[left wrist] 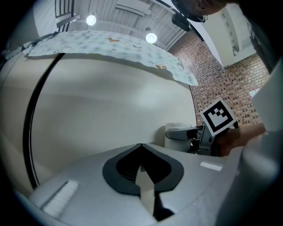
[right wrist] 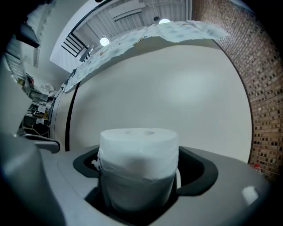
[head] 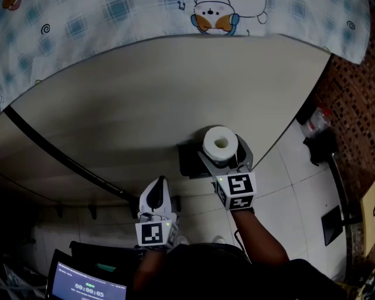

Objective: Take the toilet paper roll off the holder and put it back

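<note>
A white toilet paper roll [head: 220, 143] stands end-up in front of the black holder [head: 188, 161] on the cream wall. My right gripper [head: 223, 150] has its jaws spread wide around the roll, one on each side and close against it. In the right gripper view the roll [right wrist: 138, 163] fills the gap of the right gripper [right wrist: 139, 181], its wrap creased low down. My left gripper [head: 157, 186] hangs lower left of the holder, shut and with nothing in it. In its own view the left gripper [left wrist: 141, 154] shows its pads together.
A cream curved wall panel [head: 146, 99] with a black strip [head: 58, 155] fills the middle. A patterned cloth [head: 117, 17] hangs over its top. To the right are a brick wall [head: 351, 99], white floor tiles [head: 293, 176] and black gear [head: 319, 143]. A screen [head: 82, 284] sits at bottom left.
</note>
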